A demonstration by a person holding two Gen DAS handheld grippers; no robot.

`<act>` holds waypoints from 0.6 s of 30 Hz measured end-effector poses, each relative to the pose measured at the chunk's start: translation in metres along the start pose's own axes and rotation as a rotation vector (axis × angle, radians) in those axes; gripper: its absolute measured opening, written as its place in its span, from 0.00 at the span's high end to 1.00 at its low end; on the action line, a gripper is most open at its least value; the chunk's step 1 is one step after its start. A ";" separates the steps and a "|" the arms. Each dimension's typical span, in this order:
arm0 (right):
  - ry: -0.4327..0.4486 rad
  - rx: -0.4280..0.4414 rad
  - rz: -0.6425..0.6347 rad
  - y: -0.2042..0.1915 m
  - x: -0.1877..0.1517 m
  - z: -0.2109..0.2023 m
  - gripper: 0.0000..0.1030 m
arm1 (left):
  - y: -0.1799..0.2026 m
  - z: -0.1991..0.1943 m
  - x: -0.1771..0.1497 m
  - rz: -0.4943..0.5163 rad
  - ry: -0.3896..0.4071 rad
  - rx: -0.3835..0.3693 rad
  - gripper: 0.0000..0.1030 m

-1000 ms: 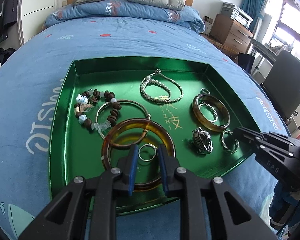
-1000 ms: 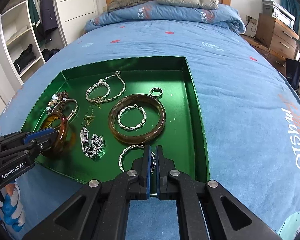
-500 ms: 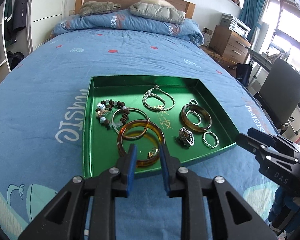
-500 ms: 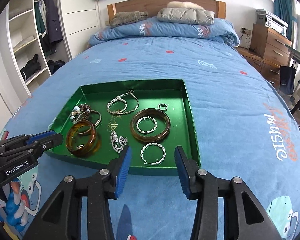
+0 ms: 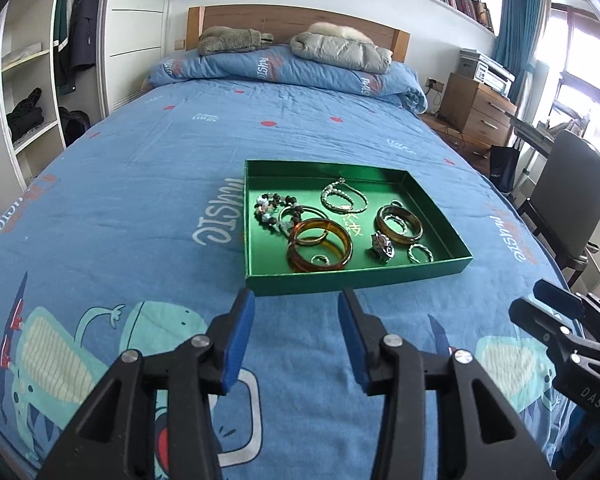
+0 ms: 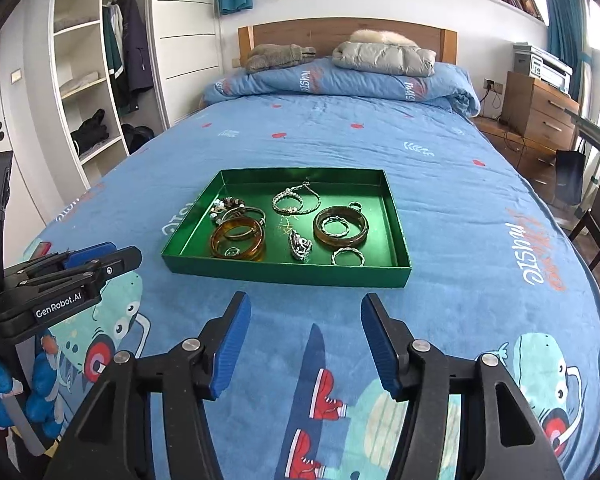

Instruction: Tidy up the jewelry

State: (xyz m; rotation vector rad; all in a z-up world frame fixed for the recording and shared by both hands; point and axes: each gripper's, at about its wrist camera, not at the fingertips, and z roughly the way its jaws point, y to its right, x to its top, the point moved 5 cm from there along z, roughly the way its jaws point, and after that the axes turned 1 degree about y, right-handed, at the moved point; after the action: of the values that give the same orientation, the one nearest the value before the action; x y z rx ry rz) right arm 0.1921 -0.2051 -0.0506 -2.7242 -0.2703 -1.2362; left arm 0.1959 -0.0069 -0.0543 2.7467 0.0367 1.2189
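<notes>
- The jewelry lies gathered in a green tray [image 5: 356, 276] on the blue bedspread [image 5: 140, 184], in the middle of the bed
- Inside the tray, an amber bangle [image 5: 320, 244] sits at the near left with a small ring [image 5: 321, 259] inside its loop; a second brown bangle [image 5: 399, 222] lies toward 2 o'clock of it with a twisted silver ring inside
- A beaded bracelet [image 5: 274, 206] fills the far left corner, a silver chain bracelet [image 5: 344, 200] lies at the far middle, and a loose twisted hoop [image 6: 348, 257] sits by the near right wall
- The tray's long axis runs away from the cameras toward the headboard [image 6: 348, 36]
- The left gripper [image 5: 296, 320] hangs above the bedspread with its blue fingers [image 5: 240, 336] spread wide and nothing between them; the tray lies at 12 o'clock from it, just beyond the tips
- The right gripper [image 6: 304, 320] is likewise wide open and empty, the tray at 12 o'clock, a little to the left of its centre line
- Both stand about equally off the tray's near wall; the left looks nearer the amber bangle, the right nearer the twisted hoop
- As a judgement, the sorting looks finished or nearly so, since no piece lies outside the tray and neither gripper holds anything
</notes>
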 end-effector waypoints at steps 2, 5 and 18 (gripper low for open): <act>0.008 0.001 0.001 -0.003 -0.005 -0.012 0.44 | -0.005 -0.013 -0.005 -0.017 0.005 0.007 0.58; 0.022 0.001 0.004 -0.008 -0.014 -0.030 0.41 | -0.009 -0.031 -0.013 -0.022 0.015 0.016 0.58; 0.074 0.001 0.024 -0.020 -0.045 -0.086 0.31 | -0.015 -0.102 -0.036 -0.018 0.072 0.054 0.57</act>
State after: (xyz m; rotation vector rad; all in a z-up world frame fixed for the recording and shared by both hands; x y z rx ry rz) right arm 0.0957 -0.2072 -0.0278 -2.6660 -0.2298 -1.3262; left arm 0.0967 0.0169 -0.0156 2.7403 0.1037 1.3311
